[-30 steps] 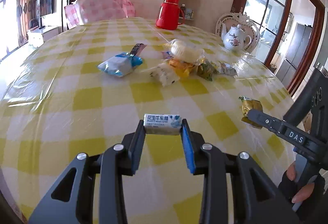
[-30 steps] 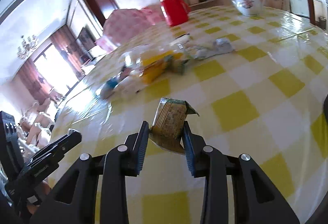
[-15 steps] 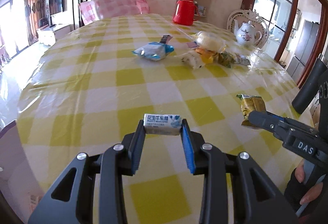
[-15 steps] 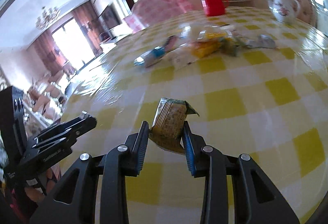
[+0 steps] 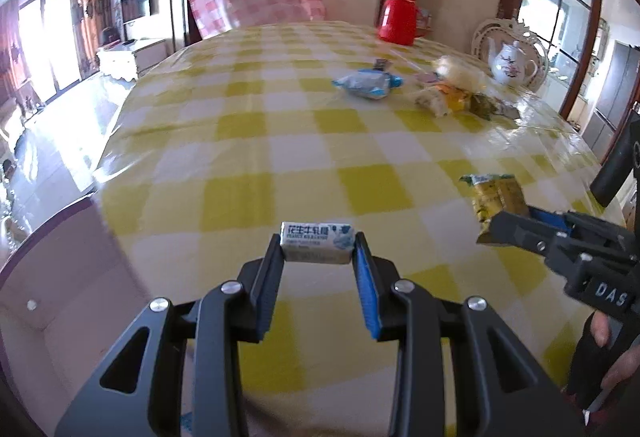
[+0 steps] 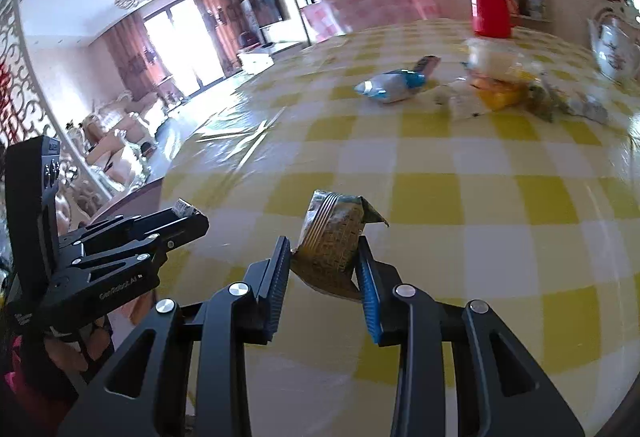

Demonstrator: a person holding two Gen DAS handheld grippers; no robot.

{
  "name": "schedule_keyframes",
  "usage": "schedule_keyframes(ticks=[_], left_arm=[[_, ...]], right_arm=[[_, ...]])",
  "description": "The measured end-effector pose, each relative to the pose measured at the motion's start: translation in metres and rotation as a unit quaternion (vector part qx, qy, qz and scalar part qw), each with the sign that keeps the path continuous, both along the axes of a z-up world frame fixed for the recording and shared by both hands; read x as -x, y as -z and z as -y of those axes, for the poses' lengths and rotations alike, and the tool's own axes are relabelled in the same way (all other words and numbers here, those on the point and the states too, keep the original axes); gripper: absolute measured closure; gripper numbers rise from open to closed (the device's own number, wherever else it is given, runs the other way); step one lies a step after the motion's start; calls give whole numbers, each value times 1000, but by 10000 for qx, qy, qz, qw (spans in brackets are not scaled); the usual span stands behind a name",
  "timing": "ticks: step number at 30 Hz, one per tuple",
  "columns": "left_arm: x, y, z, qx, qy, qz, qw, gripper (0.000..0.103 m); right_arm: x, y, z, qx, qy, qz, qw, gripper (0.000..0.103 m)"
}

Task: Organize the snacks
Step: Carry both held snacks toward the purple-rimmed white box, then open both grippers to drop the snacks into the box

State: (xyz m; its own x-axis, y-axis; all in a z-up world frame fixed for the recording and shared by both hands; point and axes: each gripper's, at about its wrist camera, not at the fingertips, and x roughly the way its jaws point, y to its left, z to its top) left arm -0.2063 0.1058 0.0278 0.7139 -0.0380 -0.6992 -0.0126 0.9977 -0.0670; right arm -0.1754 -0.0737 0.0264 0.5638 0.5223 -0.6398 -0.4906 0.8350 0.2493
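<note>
My left gripper (image 5: 318,249) is shut on a small white and blue candy bar (image 5: 317,242), held above the near edge of the yellow checked table (image 5: 280,141). My right gripper (image 6: 324,257) is shut on a green and gold snack packet (image 6: 334,237), also held above the table; that packet shows in the left wrist view (image 5: 494,201). The left gripper appears at the left of the right wrist view (image 6: 188,219). A blue and white snack bag (image 5: 368,83) and a pile of snacks (image 5: 456,93) lie on the far side of the table.
A red thermos (image 5: 400,13) and a white teapot (image 5: 512,63) stand at the table's far edge. A chair with a pink checked cover (image 5: 256,3) is behind the table. The table's near-left edge (image 5: 100,197) drops to the floor.
Both grippers have pulled back toward the near edge of the table, each still holding its snack. The snack pile now lies farther off.
</note>
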Motion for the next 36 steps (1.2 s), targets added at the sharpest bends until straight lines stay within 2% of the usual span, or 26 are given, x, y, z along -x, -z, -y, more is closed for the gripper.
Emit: schedule_keyframes(ticks=[8,16,23,26,29,33,34,35,36], left_arm=[[37,-3,-61,-44,-572,-50,9983,68],[54,-15,-110,-285,-1072,-72,9938,68],[56,-8,-141,-874,-1451,-502,9843,68],[57,-5,-156,-982,-1622,-643,9798,67],[61,-2,-176,-1176,-1965,-733,9707,67],[66,-1,-194,-1172,-2224,-805,9645,66],[67,0,-199,-1211,-2319,-857,9614,63],[66,1,-202,-1254,-2417,-906,9579,44],[67,2,-204,-1289,-2503,-907,9553,20]], right_arm=[[25,-7,-54,164,-662,101,9976,69],[61,-5,-120,513,-1621,188,9853,69],[94,2,-188,888,-2632,163,9605,69],[104,11,-211,1033,-2946,40,9500,69],[113,20,-228,1089,-3203,-27,9410,69],[126,24,-241,1149,-3453,16,9314,68],[128,25,-244,1136,-3560,-13,9276,68],[130,25,-245,1103,-3638,-9,9249,65],[131,24,-244,1066,-3663,16,9244,50]])
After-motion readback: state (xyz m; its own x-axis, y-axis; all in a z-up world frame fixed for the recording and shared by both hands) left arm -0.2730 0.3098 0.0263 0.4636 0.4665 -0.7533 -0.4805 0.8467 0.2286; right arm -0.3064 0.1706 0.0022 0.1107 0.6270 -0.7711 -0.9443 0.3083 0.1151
